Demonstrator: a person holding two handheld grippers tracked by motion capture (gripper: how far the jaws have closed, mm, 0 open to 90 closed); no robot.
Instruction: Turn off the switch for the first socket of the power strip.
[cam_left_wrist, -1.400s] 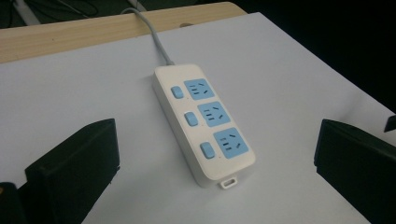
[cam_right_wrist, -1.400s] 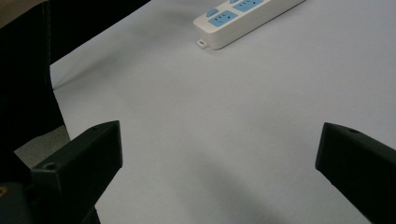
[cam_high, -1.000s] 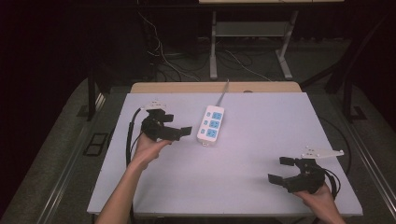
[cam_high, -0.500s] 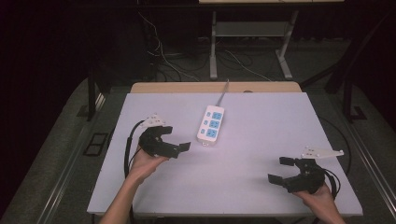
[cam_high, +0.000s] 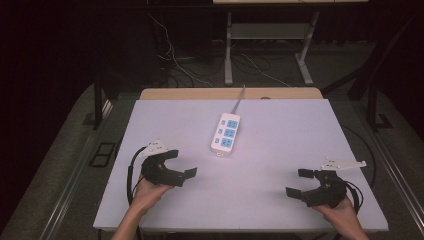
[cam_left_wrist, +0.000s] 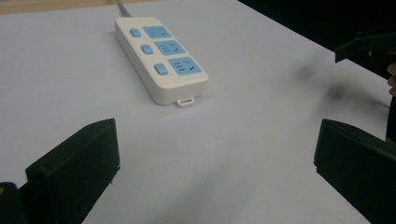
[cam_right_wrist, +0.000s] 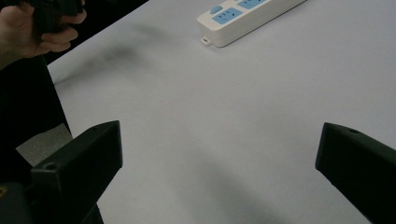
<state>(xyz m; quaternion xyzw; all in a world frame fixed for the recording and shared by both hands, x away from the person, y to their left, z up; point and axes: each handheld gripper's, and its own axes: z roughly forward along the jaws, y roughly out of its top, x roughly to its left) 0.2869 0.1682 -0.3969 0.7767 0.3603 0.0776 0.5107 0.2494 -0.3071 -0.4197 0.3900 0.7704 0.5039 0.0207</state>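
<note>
A white power strip (cam_high: 227, 132) with blue sockets and switches lies flat in the middle of the white table (cam_high: 280, 150), its grey cord running to the far edge. My left gripper (cam_high: 182, 163) is held near the front left, open and empty, its jaws pointing toward the strip. In the left gripper view the strip (cam_left_wrist: 161, 58) lies ahead, beyond the wide-apart jaws of the gripper (cam_left_wrist: 215, 154). My right gripper (cam_high: 296, 182) is open and empty at the front right, aimed leftward. Its own view has the strip's end (cam_right_wrist: 247, 14) far off past the gripper (cam_right_wrist: 219, 158).
Cables and a metal stand's legs (cam_high: 265, 50) sit on the dark floor behind the table. A wooden board edge (cam_high: 200, 93) borders the table's far side. The other hand (cam_right_wrist: 37, 28) appears at the right gripper view's top left.
My left gripper has drawn back from beside the power strip toward the near left edge, still open. The right gripper has stayed in place.
</note>
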